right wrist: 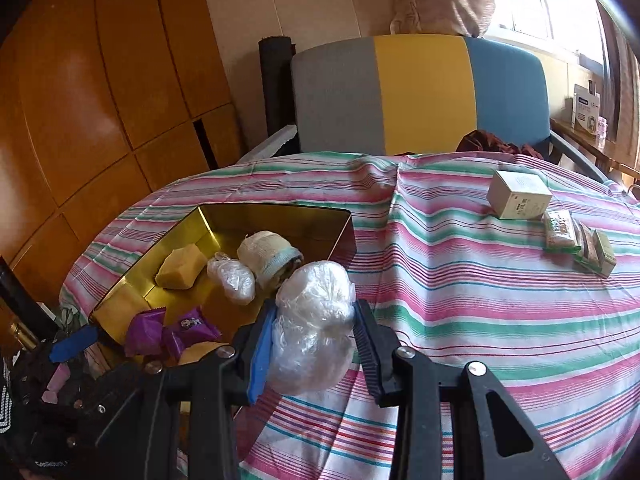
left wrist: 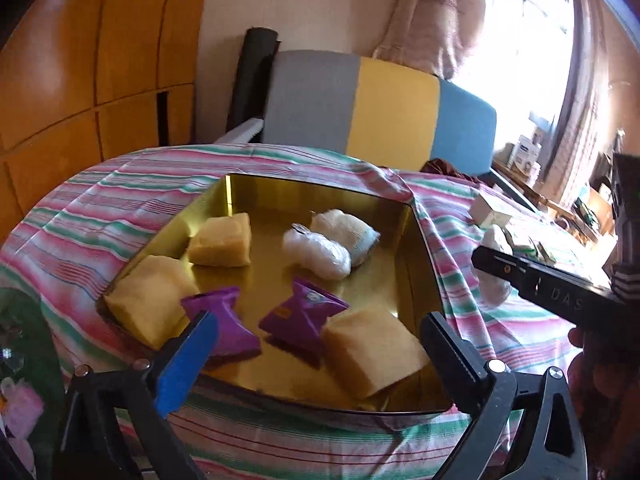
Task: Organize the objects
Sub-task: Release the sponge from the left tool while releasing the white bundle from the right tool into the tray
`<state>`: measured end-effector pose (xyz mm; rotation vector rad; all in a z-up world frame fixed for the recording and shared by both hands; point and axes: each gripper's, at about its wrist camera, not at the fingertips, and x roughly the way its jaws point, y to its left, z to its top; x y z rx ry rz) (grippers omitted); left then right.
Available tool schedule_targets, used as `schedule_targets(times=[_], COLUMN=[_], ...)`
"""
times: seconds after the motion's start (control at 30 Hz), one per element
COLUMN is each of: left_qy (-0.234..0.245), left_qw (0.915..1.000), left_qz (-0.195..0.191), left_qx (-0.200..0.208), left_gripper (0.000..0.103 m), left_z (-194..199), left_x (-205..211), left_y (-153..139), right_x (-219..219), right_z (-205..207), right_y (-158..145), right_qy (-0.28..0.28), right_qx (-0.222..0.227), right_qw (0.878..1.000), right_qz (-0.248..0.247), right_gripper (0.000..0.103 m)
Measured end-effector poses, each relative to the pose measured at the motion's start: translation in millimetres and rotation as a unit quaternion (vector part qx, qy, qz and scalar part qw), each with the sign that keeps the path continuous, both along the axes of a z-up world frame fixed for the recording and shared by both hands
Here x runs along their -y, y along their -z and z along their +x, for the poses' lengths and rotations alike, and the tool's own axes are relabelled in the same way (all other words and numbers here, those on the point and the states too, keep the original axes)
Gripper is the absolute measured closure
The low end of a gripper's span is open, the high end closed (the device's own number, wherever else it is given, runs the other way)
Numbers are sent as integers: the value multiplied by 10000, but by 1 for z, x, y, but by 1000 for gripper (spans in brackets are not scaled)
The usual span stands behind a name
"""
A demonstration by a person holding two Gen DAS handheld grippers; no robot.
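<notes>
Left wrist view: left gripper point(left wrist: 320, 344) standing spread wide over the near edge of the gold tin point(left wrist: 424, 240), pinching nothing; yellow packets point(left wrist: 222, 240), purple sachets point(left wrist: 300, 312) and a clear-wrapped bundle point(left wrist: 316, 250) lying loose inside; right gripper point(left wrist: 520, 276) showing at the tin's right side. Right wrist view: right gripper point(right wrist: 312, 344) pinching a clear plastic-wrapped bundle point(right wrist: 312, 328) between its fingers, hanging just off the tin's point(right wrist: 344, 236) right wall, not yet inside. Judging the placing step best done by carrying the bundle over the wall, lowering onto bare floor beside its twin point(right wrist: 232, 280), then releasing, avoiding squashing the soft wrap. Surface: striped cloth point(right wrist: 460, 280), rumpled, small boxes point(right wrist: 518, 194) sitting toward its far right corner. Room: tricolour chair point(right wrist: 420, 92), wooden panelling, bright window.
</notes>
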<state>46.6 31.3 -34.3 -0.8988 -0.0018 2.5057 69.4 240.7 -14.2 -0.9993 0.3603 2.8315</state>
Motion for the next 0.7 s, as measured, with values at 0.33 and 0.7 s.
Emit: schedule_targets(times=[0.33,0.7], left_qy=[-964,-950], left_qw=[9915,9913], left_qz=[475,514], left_qx=[738,752], left_gripper=[0,0], left_z=[-22,-22], left_x=[36,41], left_y=[7,6], right_x=[24,53], right_z=[-33,-79], right_y=[5,19], right_qy=[-557,-992], right_qx=[396,901], right_qw=[9977,9896], right_qz=[51,526], right_gripper=[65,64])
